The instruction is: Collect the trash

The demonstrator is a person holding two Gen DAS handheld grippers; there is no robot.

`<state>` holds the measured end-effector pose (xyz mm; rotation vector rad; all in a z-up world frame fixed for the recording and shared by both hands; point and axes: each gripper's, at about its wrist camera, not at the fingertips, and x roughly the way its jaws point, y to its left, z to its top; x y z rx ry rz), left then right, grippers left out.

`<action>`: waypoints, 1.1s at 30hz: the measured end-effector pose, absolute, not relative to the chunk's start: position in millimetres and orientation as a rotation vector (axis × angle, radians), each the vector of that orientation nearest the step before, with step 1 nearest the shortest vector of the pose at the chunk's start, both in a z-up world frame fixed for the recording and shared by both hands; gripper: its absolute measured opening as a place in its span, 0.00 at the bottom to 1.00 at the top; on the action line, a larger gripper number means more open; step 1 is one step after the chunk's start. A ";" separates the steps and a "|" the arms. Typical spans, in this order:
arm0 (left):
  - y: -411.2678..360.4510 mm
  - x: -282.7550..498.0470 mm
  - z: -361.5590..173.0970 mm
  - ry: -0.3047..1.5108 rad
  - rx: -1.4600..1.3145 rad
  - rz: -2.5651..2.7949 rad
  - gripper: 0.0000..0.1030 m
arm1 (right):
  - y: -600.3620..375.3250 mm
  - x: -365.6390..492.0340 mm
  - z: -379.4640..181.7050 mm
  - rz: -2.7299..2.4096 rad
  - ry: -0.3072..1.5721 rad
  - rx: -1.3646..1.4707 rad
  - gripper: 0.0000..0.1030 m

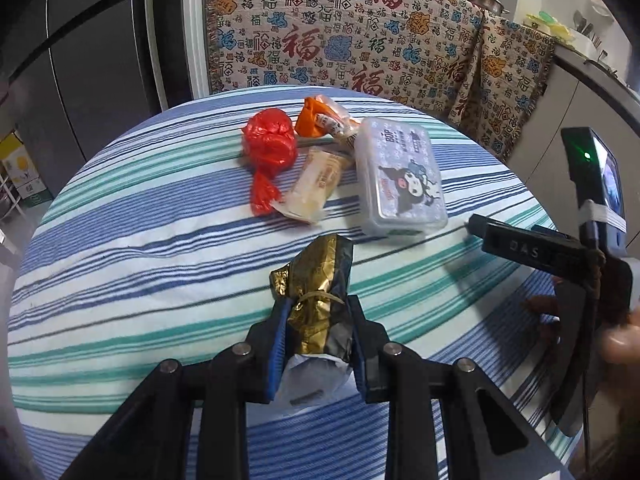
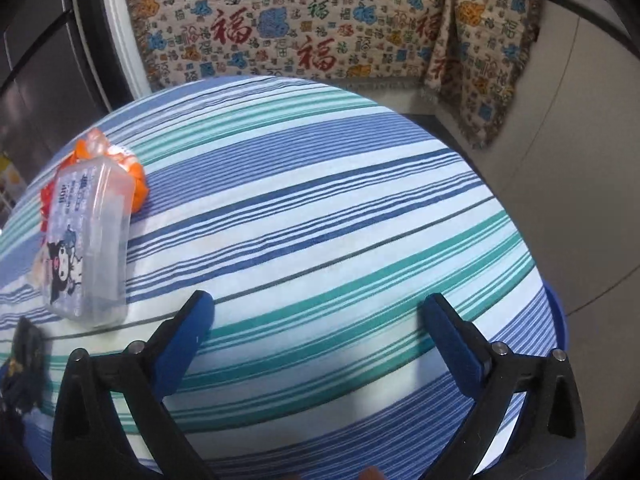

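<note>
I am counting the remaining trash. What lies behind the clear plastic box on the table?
Behind the clear plastic box an orange wrapper shows, partly covered. Beside it lie a red bag and a pale wrapper. Anything lower behind the box is hidden.

Your round table (image 1: 120, 240) wears a blue-green striped cloth. The clear plastic box (image 1: 400, 176) lies on it; left of the box you've got a pale wrapper (image 1: 316, 184), red bag (image 1: 270, 144), orange wrapper (image 1: 320, 116) behind.

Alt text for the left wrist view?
The left gripper is shut on a crumpled gold-and-black foil wrapper above a blue-striped tablecloth. Beyond lie a red plastic bag and a clear lidded cartoon box.
</note>
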<state>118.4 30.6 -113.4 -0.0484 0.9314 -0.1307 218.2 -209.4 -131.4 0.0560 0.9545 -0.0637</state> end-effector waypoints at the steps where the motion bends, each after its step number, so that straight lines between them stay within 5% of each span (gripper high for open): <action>1: 32.1 117.9 -113.6 0.929 -0.052 -0.137 0.27 | -208.6 218.9 -130.4 -0.065 0.955 0.054 1.00; 33: 67.9 109.3 -111.5 0.908 -0.087 -0.092 0.28 | -207.6 222.5 -129.3 -0.062 0.958 0.050 1.00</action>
